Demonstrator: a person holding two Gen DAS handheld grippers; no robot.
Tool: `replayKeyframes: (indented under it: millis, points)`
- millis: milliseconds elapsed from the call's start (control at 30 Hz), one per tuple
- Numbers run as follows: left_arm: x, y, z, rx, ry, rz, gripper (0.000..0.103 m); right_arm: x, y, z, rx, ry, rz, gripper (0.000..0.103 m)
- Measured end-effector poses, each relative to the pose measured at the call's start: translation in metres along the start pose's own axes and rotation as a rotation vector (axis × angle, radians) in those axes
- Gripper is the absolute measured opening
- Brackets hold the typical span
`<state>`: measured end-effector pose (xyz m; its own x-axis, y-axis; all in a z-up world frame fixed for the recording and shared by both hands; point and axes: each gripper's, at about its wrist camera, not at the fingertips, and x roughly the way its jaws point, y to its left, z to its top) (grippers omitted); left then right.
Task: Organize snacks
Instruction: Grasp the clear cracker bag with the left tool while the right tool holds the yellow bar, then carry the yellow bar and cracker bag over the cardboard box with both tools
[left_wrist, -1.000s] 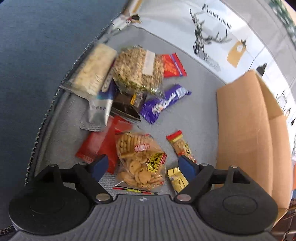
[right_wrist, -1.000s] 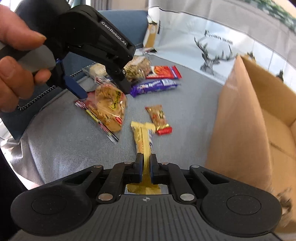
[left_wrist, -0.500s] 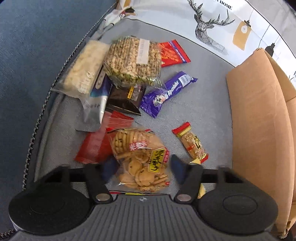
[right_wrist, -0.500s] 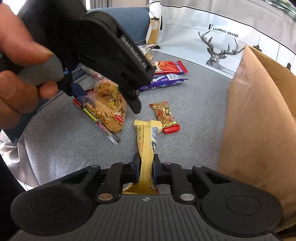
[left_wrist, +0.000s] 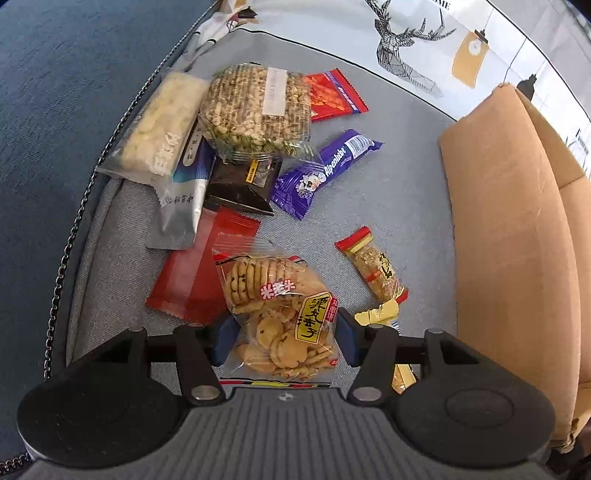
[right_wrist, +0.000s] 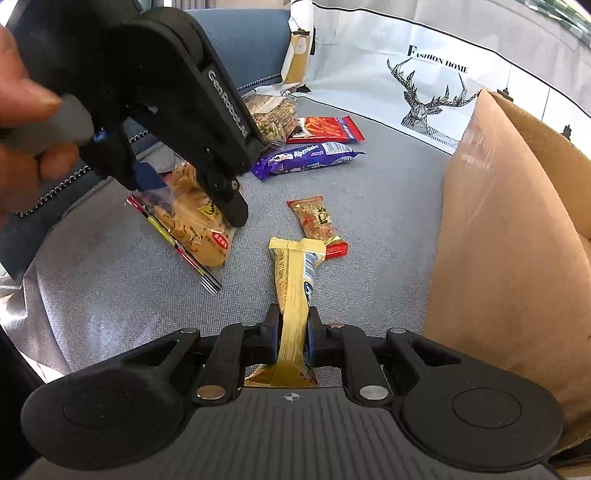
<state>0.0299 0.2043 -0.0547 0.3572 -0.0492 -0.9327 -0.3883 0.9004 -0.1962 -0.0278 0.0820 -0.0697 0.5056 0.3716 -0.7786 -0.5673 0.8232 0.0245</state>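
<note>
My left claw (left_wrist: 282, 341) points steeply down, its blue pads pressed against both sides of the clear cookie bag (left_wrist: 277, 306), which lies on the grey surface (left_wrist: 388, 192) with its sealed striped edge toward me. My right claw (right_wrist: 291, 338) stands narrow, clamped on the near end of the yellow snack bar (right_wrist: 293, 280); the bar's far end touches the small red-ended cracker packet (right_wrist: 317, 225).

The remaining snacks crowd the far left: a purple Alpenliebe roll (left_wrist: 325, 173), a red packet (left_wrist: 332, 96), a bag of puffed grain cake (left_wrist: 255, 110), a pale snack pouch (left_wrist: 162, 125), a silver sachet (left_wrist: 181, 206), a black wedge pack (left_wrist: 243, 184) and a flat red pouch (left_wrist: 195, 273) just left of the cookie bag.

The cardboard box (left_wrist: 513, 240) stands along the right, its near wall upright. Between that wall and the cracker packet, bare grey cloth is open. A beaded chain edge (left_wrist: 74, 229) bounds the surface on the left.
</note>
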Motion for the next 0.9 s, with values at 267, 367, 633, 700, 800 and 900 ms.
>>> replayKeyframes:
  millis: [267,367,633,700,800,900]
  points:
    - [-0.002,-0.001,0.002,0.020,-0.026,0.007,0.056,-0.002,0.000,0.000,0.005,-0.016,0.008,0.013]
    - [-0.010,0.001,0.002,0.002,-0.059,-0.017,0.056,-0.008,-0.001,0.003,0.005,-0.048,0.006,0.013]
    - [-0.031,0.002,0.004,-0.045,-0.147,-0.138,0.056,-0.035,-0.003,0.013,0.021,-0.119,-0.007,0.013]
    - [-0.038,0.003,0.004,-0.057,-0.170,-0.167,0.056,-0.045,-0.006,0.019,0.038,-0.145,-0.015,0.013]
    - [-0.046,0.004,0.004,-0.081,-0.205,-0.210,0.056,-0.064,-0.013,0.029,0.074,-0.193,-0.022,0.013]
    - [-0.053,0.003,0.006,-0.106,-0.239,-0.253,0.056,-0.084,-0.024,0.037,0.108,-0.247,-0.024,0.013]
